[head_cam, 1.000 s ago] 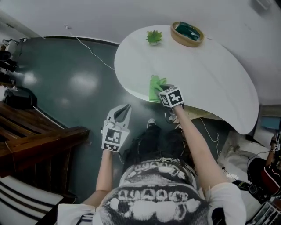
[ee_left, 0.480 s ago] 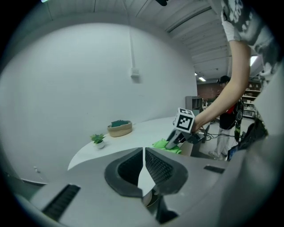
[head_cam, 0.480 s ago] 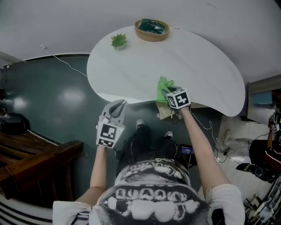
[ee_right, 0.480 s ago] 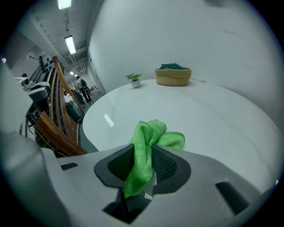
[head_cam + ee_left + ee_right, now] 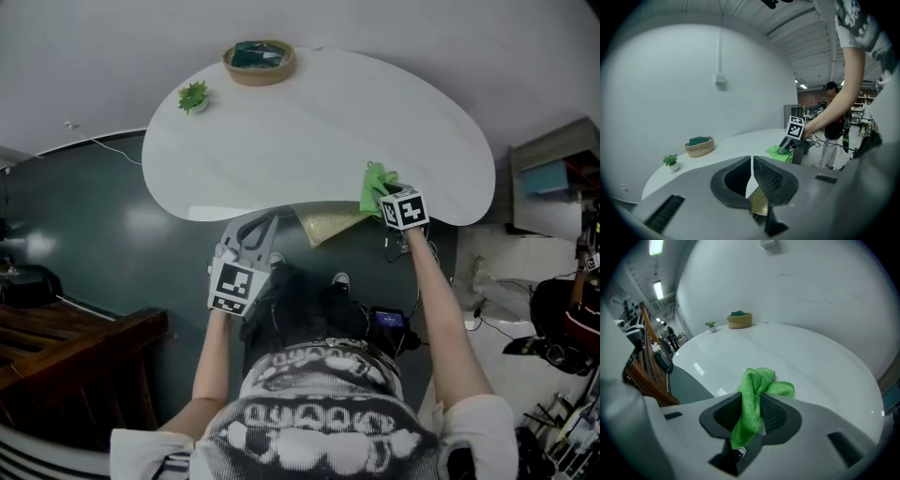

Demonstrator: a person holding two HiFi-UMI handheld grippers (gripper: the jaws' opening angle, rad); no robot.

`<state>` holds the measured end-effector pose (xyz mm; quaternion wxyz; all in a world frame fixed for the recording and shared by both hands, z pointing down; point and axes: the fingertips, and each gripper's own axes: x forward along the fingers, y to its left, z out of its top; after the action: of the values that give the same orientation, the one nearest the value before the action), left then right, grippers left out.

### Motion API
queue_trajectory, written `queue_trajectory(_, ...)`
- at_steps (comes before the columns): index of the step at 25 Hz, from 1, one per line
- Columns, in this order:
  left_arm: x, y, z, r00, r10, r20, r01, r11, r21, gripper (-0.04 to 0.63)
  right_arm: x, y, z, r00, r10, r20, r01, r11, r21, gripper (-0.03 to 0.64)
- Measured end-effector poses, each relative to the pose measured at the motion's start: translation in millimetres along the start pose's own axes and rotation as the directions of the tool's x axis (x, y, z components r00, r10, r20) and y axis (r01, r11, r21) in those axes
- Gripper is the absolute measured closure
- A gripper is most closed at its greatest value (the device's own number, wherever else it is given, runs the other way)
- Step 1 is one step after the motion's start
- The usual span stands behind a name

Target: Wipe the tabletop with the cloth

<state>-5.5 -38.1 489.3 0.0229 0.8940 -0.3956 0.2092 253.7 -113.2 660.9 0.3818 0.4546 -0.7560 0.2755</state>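
the left gripper [image 5: 258,230] [image 5: 752,164] hangs over the dark floor [image 5: 112,216], just short of the near edge of the white table [image 5: 309,122] [image 5: 740,140]. its fingers are clenched together with nothing between them, only a thin slit showing. past its fingertips and off to their left, at the table's far end, a small potted plant [image 5: 193,95] [image 5: 671,161] stands, and just to its right sits a woven basket [image 5: 259,62] [image 5: 699,146] with something dark green inside.

further right, the green cloth [image 5: 375,187] [image 5: 757,385] lies bunched on the tabletop by its near right edge. the right gripper [image 5: 382,195] [image 5: 751,404] has its fingers clamped on it: a fold of the cloth runs down between the two pads, and the rest spills out ahead of the fingertips onto the white surface [image 5: 797,357]. far beyond those fingertips, at the opposite end of the table, the plant [image 5: 711,325] and basket [image 5: 739,320] show again, well apart from the cloth.
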Motion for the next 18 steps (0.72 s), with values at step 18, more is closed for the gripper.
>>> queue_trajectory(18, 93, -179, 59, 0.989, -0.146, -0.002, 0.146, 0.987, 0.071, 0.580, -99, -210, -144, 0.989, -0.147, 0.030, 0.135, 0.960, 0.244, 0.497)
